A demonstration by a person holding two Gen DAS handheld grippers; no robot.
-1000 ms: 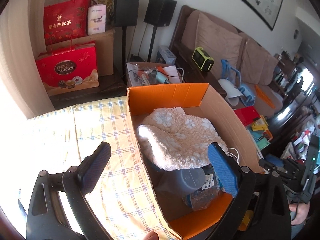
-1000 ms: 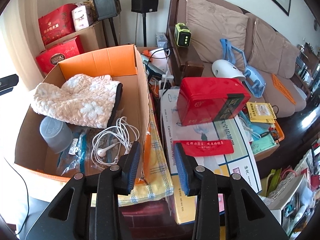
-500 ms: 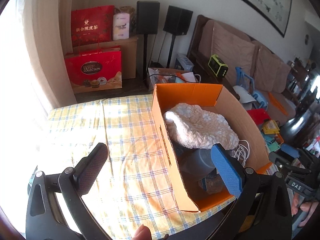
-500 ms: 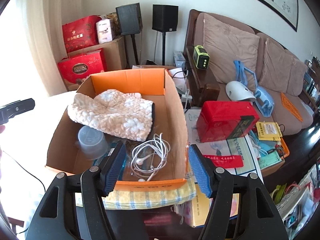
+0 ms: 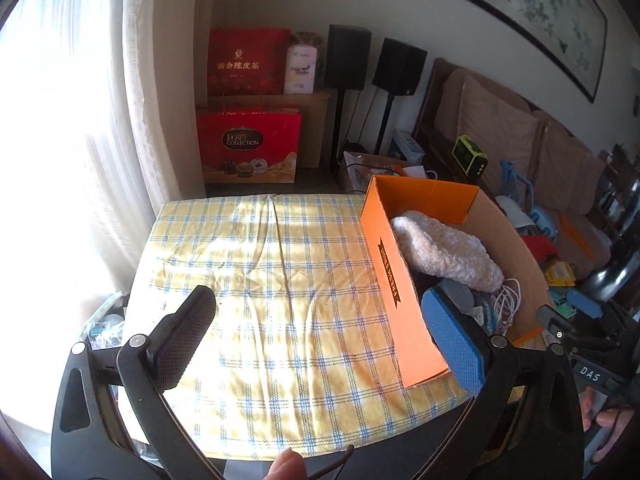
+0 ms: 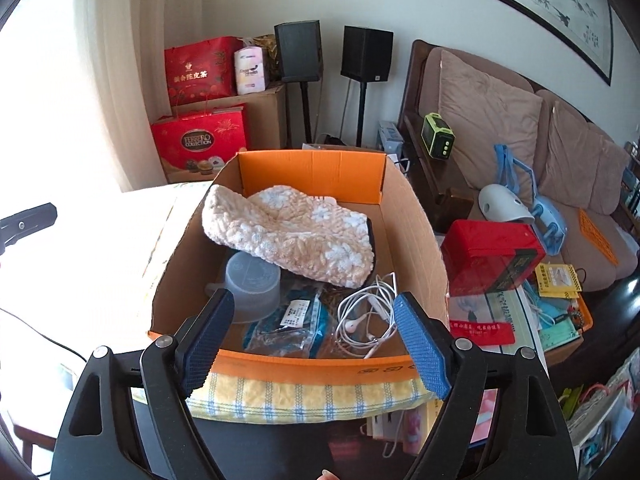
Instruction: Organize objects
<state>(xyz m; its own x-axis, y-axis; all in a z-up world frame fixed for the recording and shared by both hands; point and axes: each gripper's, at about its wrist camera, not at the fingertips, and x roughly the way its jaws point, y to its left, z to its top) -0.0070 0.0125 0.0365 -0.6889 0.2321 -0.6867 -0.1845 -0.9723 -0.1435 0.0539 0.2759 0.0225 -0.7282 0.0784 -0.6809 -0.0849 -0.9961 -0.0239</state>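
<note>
Cardboard box (image 6: 412, 232) with orange flaps, parked on the checked tablecloth (image 5: 280, 280) at the table's right edge, stuffed with the odds and ends to sort. Fluffy cream knit thing (image 6: 292, 236) draped over the back half: soft, light, squashes under any pinch, so best grabbed by a bunched fold near its front edge. Underneath, a cloudy plastic cup (image 6: 250, 284) lying tipped over, light but slick and roundish, probably safer pinched across the rim wall. Beside it a crinkly clear bag (image 6: 288, 320) with a label, slippery, likely to slide unless caught on a corner. White earphones (image 6: 368, 312) tangled in the front right corner, thin and floppy, bound to drag the whole loop along when lifted, so going for the thick of the bundle.

Right gripper (image 6: 316, 340) hovering over the near wall of the box, jaws opening wide, nothing pinched, just box contents showing in the gap. Left gripper (image 5: 320, 328) spread wide too, empty, one finger over bare cloth and the blue pad (image 5: 452, 340) in front of the box's side.
</note>
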